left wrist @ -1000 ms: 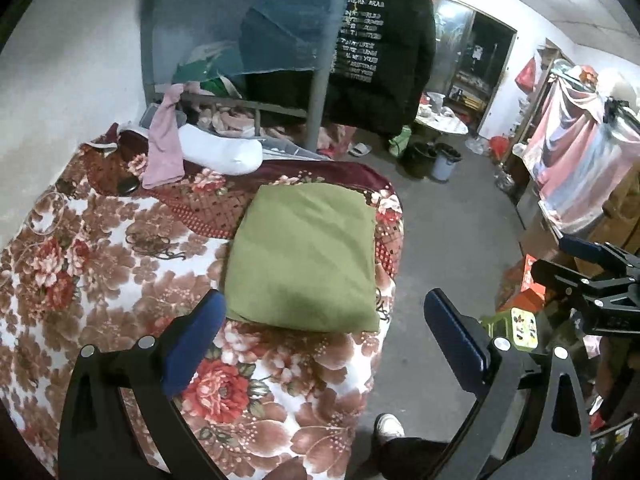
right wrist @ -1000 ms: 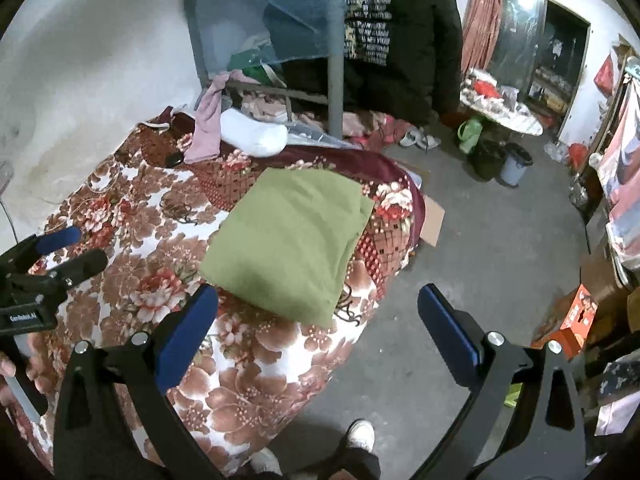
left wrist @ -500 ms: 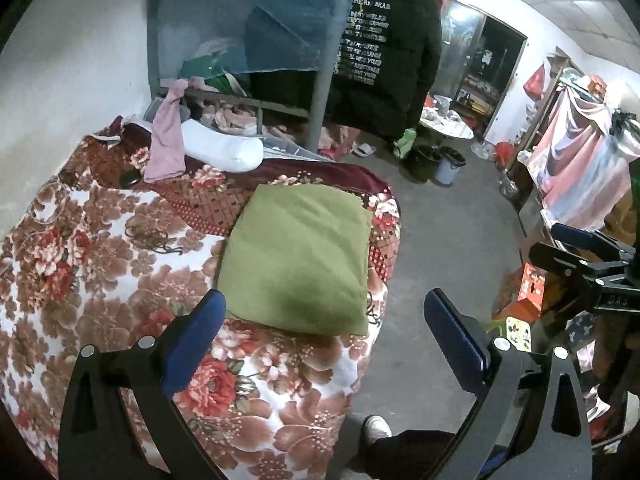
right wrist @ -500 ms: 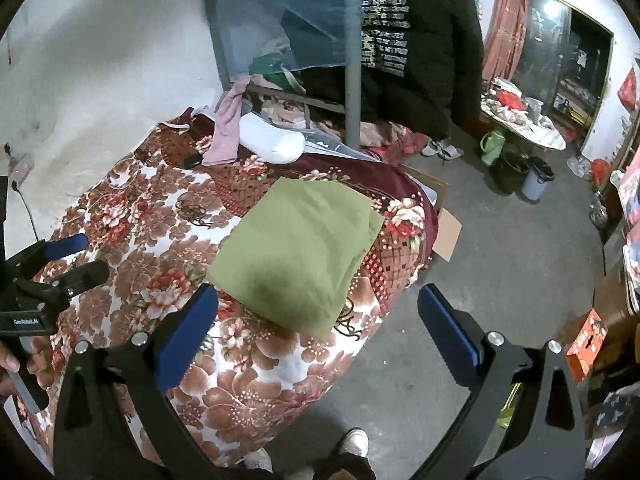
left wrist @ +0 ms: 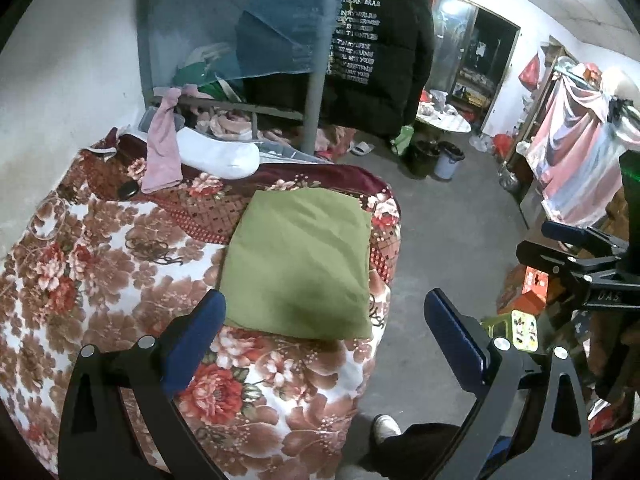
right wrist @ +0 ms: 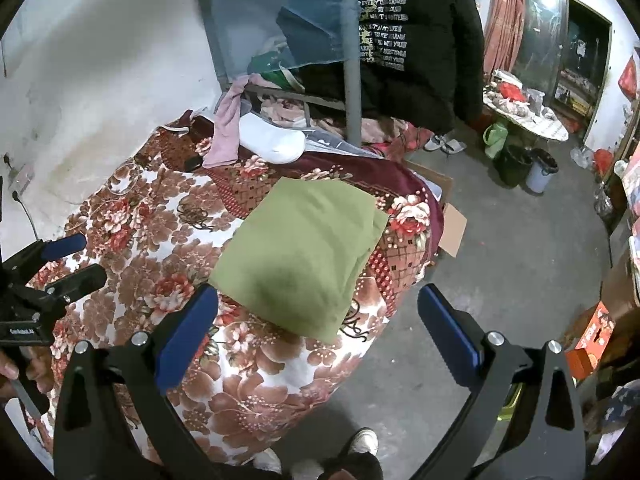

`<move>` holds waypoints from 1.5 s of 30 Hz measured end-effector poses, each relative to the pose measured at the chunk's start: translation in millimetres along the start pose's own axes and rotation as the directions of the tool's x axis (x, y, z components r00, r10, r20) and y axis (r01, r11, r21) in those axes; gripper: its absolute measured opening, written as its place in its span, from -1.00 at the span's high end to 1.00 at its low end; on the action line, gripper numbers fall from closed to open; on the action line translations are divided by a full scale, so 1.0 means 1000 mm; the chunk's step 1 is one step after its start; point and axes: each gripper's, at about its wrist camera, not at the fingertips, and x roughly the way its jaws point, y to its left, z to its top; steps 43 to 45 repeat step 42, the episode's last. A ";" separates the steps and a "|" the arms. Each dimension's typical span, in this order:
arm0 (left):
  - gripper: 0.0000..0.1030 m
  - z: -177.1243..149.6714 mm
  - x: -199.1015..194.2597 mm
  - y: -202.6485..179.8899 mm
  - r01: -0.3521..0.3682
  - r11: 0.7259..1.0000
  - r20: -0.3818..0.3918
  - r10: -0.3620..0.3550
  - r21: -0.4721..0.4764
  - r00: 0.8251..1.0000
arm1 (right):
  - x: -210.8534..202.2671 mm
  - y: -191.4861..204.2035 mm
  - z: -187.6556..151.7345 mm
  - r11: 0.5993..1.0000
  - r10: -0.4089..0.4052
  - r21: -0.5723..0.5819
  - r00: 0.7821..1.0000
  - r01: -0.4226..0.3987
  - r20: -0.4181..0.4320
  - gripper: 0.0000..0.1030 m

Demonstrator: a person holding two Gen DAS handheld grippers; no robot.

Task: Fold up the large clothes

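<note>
the green garment (left wrist: 298, 264) lies folded into a neat rectangle on the floral bed (left wrist: 100, 248), near the bed's right-hand edge and its far corner, with nothing touching it. the left gripper (left wrist: 324, 322) hovers above the near edge of the garment, jaws spread wide and holding nothing; the right gripper (right wrist: 318, 308) hangs likewise over the bed's near side, jaws wide apart and empty. judged from how the cloth lies, the folding looks done, and the step in hand is to back off cleanly. to do it well, both grippers should lift straight away from the garment so no finger catches the top layer or drags the stack toward the bed's edge, where it could slide off.

counted from the left of the garment: one pink cloth (left wrist: 162, 148) draped by the bed's far end, one white pillow-like bundle (left wrist: 218, 154) beside it, one green garment, one black jacket (left wrist: 380, 52) hanging beyond, two buckets (left wrist: 436, 158) on the floor to the right.
</note>
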 end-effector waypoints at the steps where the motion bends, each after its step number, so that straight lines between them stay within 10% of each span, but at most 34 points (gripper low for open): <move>1: -0.89 0.000 0.001 -0.001 0.000 1.000 -0.001 0.000 0.000 1.000 | 0.000 0.000 0.001 1.000 -0.004 -0.004 1.000 0.004 0.001 -0.91; 45: -0.89 0.024 0.023 -0.015 0.047 0.998 0.009 -0.048 0.043 0.999 | 0.016 -0.004 0.011 1.000 -0.011 0.008 1.000 0.011 -0.016 -0.91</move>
